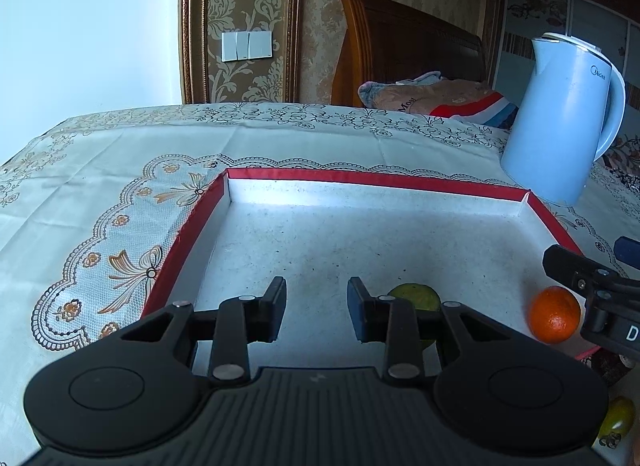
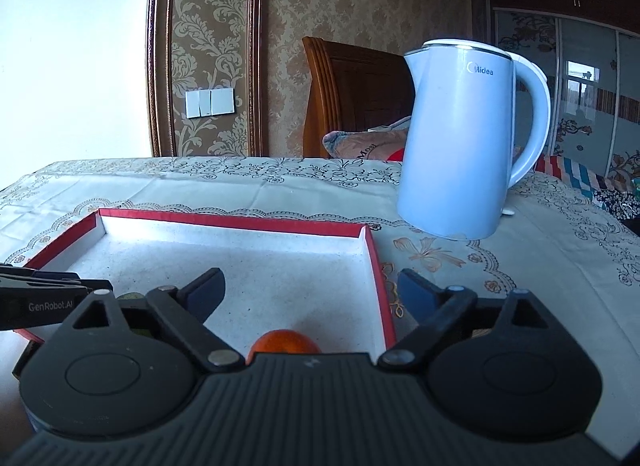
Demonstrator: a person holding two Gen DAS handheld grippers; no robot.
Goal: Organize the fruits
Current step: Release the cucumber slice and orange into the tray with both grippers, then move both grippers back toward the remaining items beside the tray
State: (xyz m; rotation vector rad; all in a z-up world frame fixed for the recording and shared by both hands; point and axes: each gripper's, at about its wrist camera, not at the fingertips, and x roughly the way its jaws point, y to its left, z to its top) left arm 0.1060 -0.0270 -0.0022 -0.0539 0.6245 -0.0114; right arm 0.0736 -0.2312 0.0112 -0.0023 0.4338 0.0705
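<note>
A shallow red-rimmed tray (image 1: 360, 177) with a white floor lies on the patterned tablecloth. A green fruit (image 1: 416, 294) rests on the tray floor, partly hidden behind the right finger of my left gripper (image 1: 317, 312). That gripper's jaws stand a narrow gap apart with only bare tray floor between them. An orange (image 1: 554, 314) sits in the tray's near right part. My right gripper (image 2: 312, 290) hovers over the orange (image 2: 285, 341) with its jaws spread wide and not touching the fruit. One right finger (image 1: 568, 266) shows beside the orange.
A light blue kettle (image 2: 460, 137) stands on the cloth just past the tray's far right corner (image 2: 366, 227). A yellow-green fruit (image 1: 620, 418) lies outside the tray at the near right. Behind the table are a wooden headboard, bedding and a papered wall.
</note>
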